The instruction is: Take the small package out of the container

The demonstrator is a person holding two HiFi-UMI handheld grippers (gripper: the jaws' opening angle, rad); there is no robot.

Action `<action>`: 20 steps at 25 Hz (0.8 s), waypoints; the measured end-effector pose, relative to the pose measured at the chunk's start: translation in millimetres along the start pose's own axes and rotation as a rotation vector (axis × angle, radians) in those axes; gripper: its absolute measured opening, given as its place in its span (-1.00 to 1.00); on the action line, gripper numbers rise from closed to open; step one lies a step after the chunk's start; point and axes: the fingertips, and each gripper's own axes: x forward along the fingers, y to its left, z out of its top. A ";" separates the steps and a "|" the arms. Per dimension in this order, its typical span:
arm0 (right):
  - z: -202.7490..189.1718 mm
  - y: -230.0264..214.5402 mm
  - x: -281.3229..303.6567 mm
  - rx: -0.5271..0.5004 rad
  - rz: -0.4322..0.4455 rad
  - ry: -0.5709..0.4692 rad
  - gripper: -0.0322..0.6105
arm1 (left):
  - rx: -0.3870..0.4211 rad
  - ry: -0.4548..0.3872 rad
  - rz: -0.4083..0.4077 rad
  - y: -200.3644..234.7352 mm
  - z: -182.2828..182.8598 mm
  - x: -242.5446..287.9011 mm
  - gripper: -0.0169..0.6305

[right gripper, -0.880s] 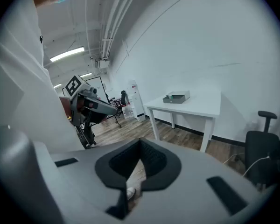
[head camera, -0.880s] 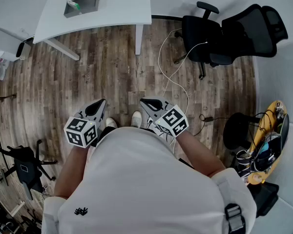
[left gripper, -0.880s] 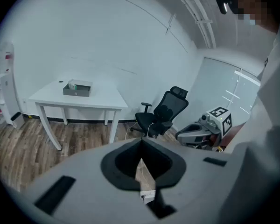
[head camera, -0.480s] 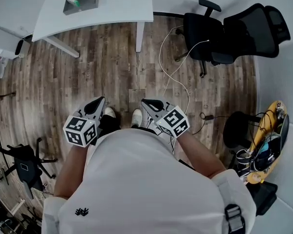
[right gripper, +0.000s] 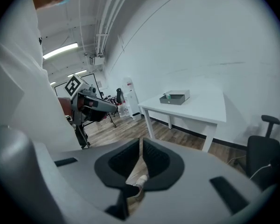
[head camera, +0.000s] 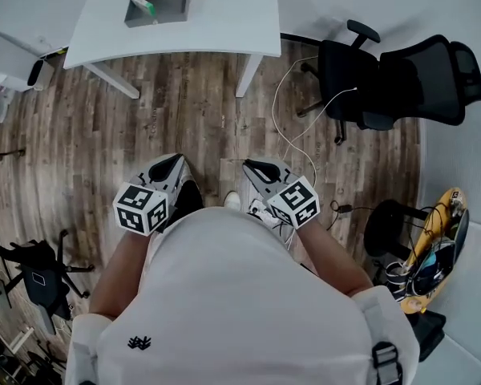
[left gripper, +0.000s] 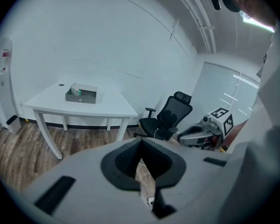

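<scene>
A grey open container (head camera: 158, 9) stands on the white table (head camera: 216, 14) far ahead, with a small white and green package (head camera: 143, 5) sticking up at its left end. The same container (left gripper: 81, 94) shows in the left gripper view, and as the grey box (right gripper: 175, 97) in the right gripper view. Both grippers are held close to the person's chest, well short of the table. My left gripper (head camera: 173, 165) and my right gripper (head camera: 253, 168) have their jaws together, with nothing between them.
A black office chair (head camera: 401, 74) stands to the right of the table, with white cables (head camera: 293, 127) trailing over the wood floor. A black stand (head camera: 32, 267) is at the left. Yellow and black gear (head camera: 433, 243) lies at the far right.
The person has stepped forward; the table and container sit lower and a little nearer in the head view. Both grippers keep their place by the chest and stay shut.
</scene>
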 end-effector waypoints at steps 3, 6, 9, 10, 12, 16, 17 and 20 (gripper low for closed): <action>24.5 -8.6 25.6 -0.010 -0.017 0.011 -0.87 | 0.006 -0.001 -0.031 26.2 15.3 6.1 -0.92; 50.0 -20.2 55.5 -0.026 -0.036 0.022 -0.87 | 0.031 -0.009 -0.050 55.1 32.5 8.5 -0.92; 69.1 -25.9 89.8 -0.042 -0.050 0.049 -0.87 | 0.024 -0.019 -0.058 87.9 42.7 1.2 -0.92; 75.1 -27.7 101.4 -0.048 -0.053 0.058 -0.87 | 0.018 -0.022 -0.059 99.5 45.2 -1.6 -0.92; 85.7 -29.9 122.5 -0.058 -0.054 0.075 -0.87 | 0.007 -0.027 -0.060 120.3 47.5 -7.1 -0.92; 108.1 -35.8 157.8 -0.090 -0.053 0.096 -0.87 | -0.004 -0.036 -0.051 158.4 52.5 -15.3 -0.92; 114.5 -37.3 166.2 -0.100 -0.053 0.099 -0.87 | -0.011 -0.042 -0.043 167.6 54.2 -17.8 -0.92; 132.5 -42.9 187.6 -0.128 -0.045 0.102 -0.86 | -0.044 -0.063 -0.021 187.6 56.3 -24.8 -0.92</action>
